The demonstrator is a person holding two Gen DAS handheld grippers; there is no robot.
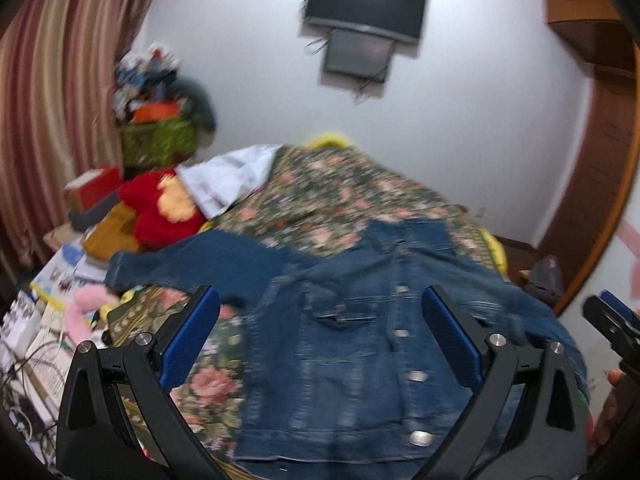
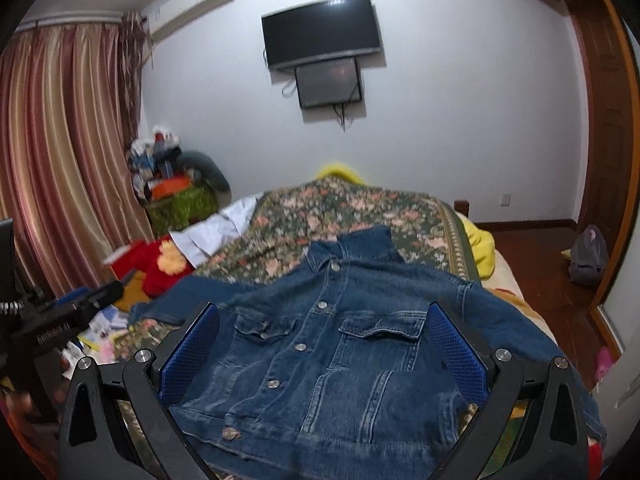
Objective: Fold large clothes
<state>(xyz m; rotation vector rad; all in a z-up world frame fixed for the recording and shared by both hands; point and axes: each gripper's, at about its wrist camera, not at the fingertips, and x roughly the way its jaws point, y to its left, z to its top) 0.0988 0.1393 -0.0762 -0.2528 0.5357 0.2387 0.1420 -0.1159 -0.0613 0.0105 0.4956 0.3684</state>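
Note:
A blue denim jacket (image 1: 344, 344) lies front up and buttoned on the floral bedspread (image 1: 320, 196), collar away from me, left sleeve stretched out to the left. It also shows in the right wrist view (image 2: 328, 344). My left gripper (image 1: 320, 316) is open and empty, hovering above the jacket's lower left part. My right gripper (image 2: 324, 332) is open and empty, above the jacket's lower middle. The right gripper also shows at the right edge of the left wrist view (image 1: 612, 320), and the left gripper at the left edge of the right wrist view (image 2: 80, 308).
A red plush toy (image 1: 160, 208) and a white cloth (image 1: 228, 180) lie at the bed's left side. Boxes, books and cables (image 1: 52, 304) crowd the left floor. Striped curtains (image 2: 60, 152) hang left. A TV (image 2: 320, 32) is on the far wall. A wooden door frame (image 2: 608, 160) stands right.

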